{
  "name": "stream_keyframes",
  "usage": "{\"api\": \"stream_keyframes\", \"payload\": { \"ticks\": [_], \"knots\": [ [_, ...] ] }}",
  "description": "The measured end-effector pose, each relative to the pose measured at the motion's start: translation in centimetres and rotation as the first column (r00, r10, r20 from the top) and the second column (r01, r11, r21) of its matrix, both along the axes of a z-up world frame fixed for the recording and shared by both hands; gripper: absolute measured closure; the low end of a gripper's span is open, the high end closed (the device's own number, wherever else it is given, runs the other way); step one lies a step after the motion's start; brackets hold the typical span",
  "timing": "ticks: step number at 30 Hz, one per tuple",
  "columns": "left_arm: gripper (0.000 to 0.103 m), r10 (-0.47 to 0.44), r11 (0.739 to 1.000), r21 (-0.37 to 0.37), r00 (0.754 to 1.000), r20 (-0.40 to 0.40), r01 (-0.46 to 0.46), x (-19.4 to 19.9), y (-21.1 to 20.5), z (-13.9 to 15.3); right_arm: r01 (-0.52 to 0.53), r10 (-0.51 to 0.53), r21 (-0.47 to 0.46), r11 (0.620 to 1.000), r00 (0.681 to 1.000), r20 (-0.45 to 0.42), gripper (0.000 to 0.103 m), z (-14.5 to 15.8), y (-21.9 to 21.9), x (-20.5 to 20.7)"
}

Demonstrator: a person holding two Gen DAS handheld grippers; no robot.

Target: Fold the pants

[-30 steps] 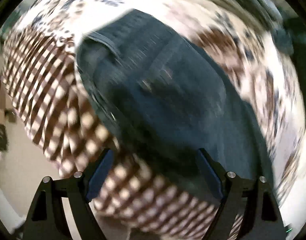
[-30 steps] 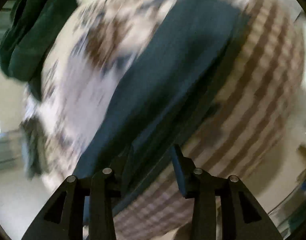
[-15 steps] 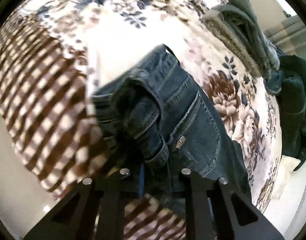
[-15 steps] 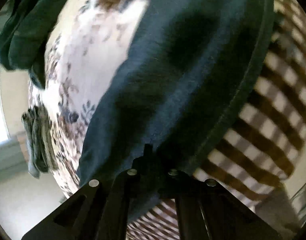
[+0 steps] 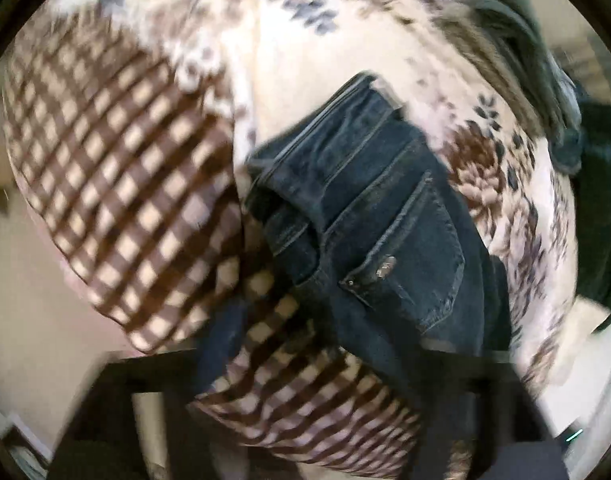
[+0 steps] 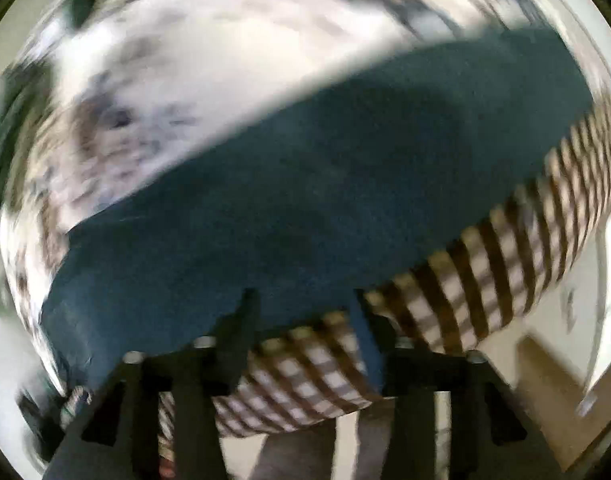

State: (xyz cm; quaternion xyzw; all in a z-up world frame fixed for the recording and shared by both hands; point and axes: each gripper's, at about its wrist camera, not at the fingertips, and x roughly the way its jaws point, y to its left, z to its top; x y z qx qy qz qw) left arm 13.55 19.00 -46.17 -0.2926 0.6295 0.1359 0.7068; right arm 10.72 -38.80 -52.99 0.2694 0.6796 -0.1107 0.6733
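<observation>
Half a second ago both grippers were clamped on the jeans; now both have let go and spread wide. The left gripper (image 5: pixel 317 344) stands open, its fingers blurred, over the checked border of the blanket (image 5: pixel 117 184), with the jeans (image 5: pixel 385 240) running past its right finger. Beyond the fingers the waistband and a back pocket lie flat, part on the checks and part on the flowered middle of the blanket. Far past the jeans, near the blanket's far edge, lies a heap of dark green clothes (image 5: pixel 597 216).

The right gripper (image 6: pixel 305 320) is also open, its fingers apart at the near hem side of the jeans (image 6: pixel 325 184). Only this view shows the plain leg stretched along the blanket (image 6: pixel 505 260) border, and pale floor (image 6: pixel 545 380) just off the blanket's near edge.
</observation>
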Motion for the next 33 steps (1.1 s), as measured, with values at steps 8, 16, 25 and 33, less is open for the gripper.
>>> {"api": "stream_keyframes", "payload": {
  "ticks": [8, 16, 25, 33],
  "knots": [
    [0.008, -0.255, 0.952, 0.186, 0.966, 0.032, 0.245, 6.9, -5.1, -0.1, -0.427, 0.414, 0.1, 0.899, 0.901, 0.126, 0.044, -2.7, 12.8, 17.9],
    [0.008, -0.359, 0.908, 0.209, 0.931, -0.064, 0.364, 10.4, -7.0, -5.8, -0.619, 0.626, 0.197, 0.76, 0.779, 0.036, 0.09, -9.8, 20.8, 25.3],
    [0.008, -0.356, 0.914, 0.181, 0.932, -0.075, 0.364, 9.9, -5.4, -6.4, -0.472, 0.47, 0.122, 0.873, 0.882, 0.043, 0.102, -6.9, 15.8, 26.1],
    [0.008, -0.362, 0.923, 0.129, 0.932, -0.026, 0.363, 9.4, -7.7, -3.8, -0.435, 0.46, 0.276, 0.857, 0.888, -0.029, 0.098, -7.0, 11.8, 19.2]
  ]
}}
